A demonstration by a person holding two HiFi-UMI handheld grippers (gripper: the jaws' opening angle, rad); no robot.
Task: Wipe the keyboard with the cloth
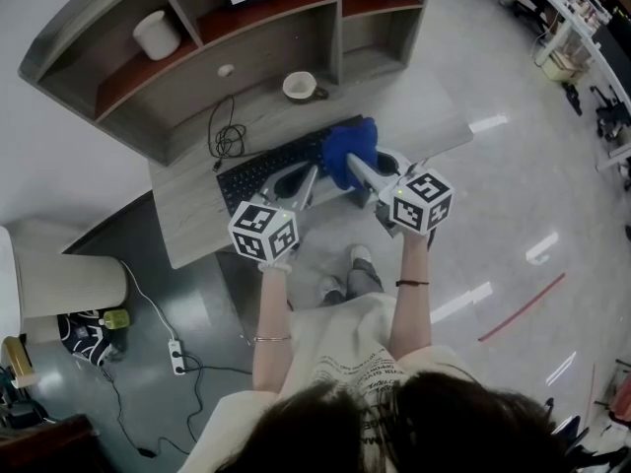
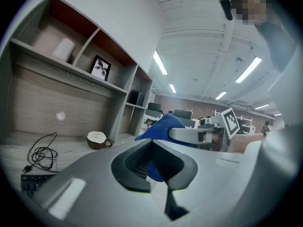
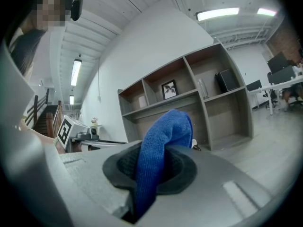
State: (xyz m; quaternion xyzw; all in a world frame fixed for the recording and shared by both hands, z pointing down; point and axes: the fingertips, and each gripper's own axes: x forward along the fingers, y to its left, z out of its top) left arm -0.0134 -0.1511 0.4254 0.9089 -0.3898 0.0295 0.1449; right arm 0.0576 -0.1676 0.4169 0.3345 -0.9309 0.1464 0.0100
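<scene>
One bunched blue cloth (image 3: 163,141), pinched in the right gripper (image 3: 152,170).

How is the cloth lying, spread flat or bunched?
Bunched: the cloth stands up in a wad, pinched in the right claw.

Grey wood desk (image 1: 187,223) with shelf hutch (image 1: 94,30), glossy pale floor (image 1: 523,195), white wall (image 3: 156,46), ceiling strip lights (image 3: 222,14).

Bunched blue cloth (image 1: 351,151) rises over the right end of the black keyboard (image 1: 258,173), which lies flat
</scene>
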